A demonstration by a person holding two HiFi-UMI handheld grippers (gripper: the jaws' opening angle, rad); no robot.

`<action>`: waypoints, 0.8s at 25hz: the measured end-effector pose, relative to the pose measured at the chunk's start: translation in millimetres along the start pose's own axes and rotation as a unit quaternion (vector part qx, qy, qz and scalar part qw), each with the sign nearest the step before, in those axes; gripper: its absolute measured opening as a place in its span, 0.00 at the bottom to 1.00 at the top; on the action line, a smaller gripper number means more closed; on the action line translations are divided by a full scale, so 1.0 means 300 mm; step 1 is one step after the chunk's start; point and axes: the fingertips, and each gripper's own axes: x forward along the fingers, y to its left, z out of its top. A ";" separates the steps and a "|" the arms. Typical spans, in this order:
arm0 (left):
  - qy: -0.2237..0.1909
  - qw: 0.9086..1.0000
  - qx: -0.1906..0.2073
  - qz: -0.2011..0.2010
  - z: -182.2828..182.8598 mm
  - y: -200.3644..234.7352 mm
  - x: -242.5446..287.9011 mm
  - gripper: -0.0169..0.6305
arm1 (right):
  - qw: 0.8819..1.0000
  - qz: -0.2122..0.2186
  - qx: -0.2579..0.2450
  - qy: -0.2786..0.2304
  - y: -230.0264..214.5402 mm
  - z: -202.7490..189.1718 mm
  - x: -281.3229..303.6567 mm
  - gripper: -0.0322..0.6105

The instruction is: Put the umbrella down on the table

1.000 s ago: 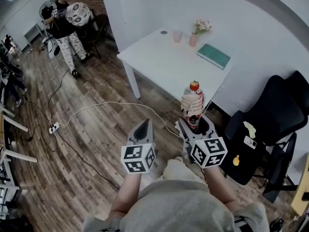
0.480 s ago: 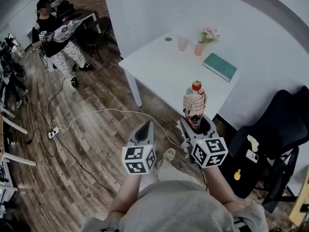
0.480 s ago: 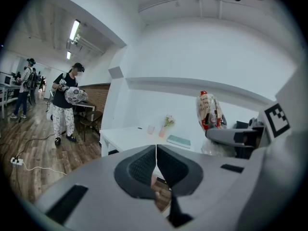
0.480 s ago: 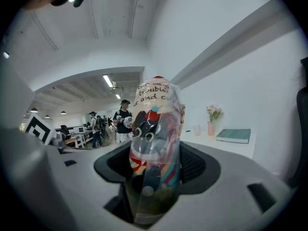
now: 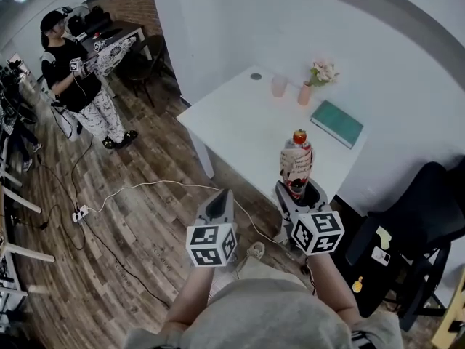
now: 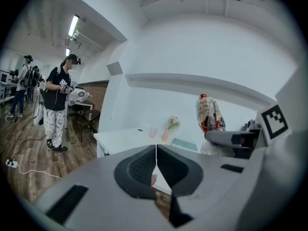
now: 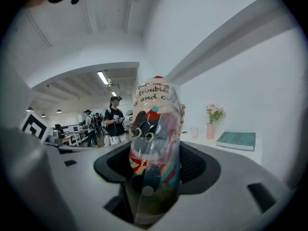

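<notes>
Head view: right gripper [image 5: 296,189] clamped on lower end of folded umbrella [image 5: 296,158]. Umbrella upright in clear printed sleeve, red tip up, held in air before near edge of white table [image 5: 232,115], not resting on it. Left gripper [image 5: 219,198] alongside, apart from umbrella. On table: pink cup [image 5: 279,86], flower vase [image 5: 305,93], green book [image 5: 337,123].

Left gripper view: jaws together, nothing between.

Right gripper view: jaws wide, pressing umbrella from both sides.

Light: bright, even; long white ceiling strip lights [image 6: 73,26], upper left.
Edges: fisheye bending, black corners in both gripper views.
Focus: patterned plastic-wrapped folded umbrella [image 7: 153,143] soft at bottom.
</notes>
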 end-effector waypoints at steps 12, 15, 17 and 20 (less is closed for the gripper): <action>0.010 1.000 0.006 -0.006 0.092 0.076 0.294 0.04 | 0.999 -0.033 0.022 0.037 -0.226 -0.022 0.296 0.47; 0.013 1.000 0.005 -0.007 0.098 0.090 0.359 0.04 | 0.997 -0.041 0.029 0.055 -0.290 -0.052 0.358 0.47; 0.015 1.000 0.004 -0.009 0.101 0.091 0.400 0.04 | 0.996 -0.048 0.032 0.070 -0.339 -0.075 0.395 0.47; 0.017 1.000 0.002 -0.010 0.106 0.090 0.455 0.04 | 0.993 -0.057 0.036 0.095 -0.404 -0.118 0.448 0.47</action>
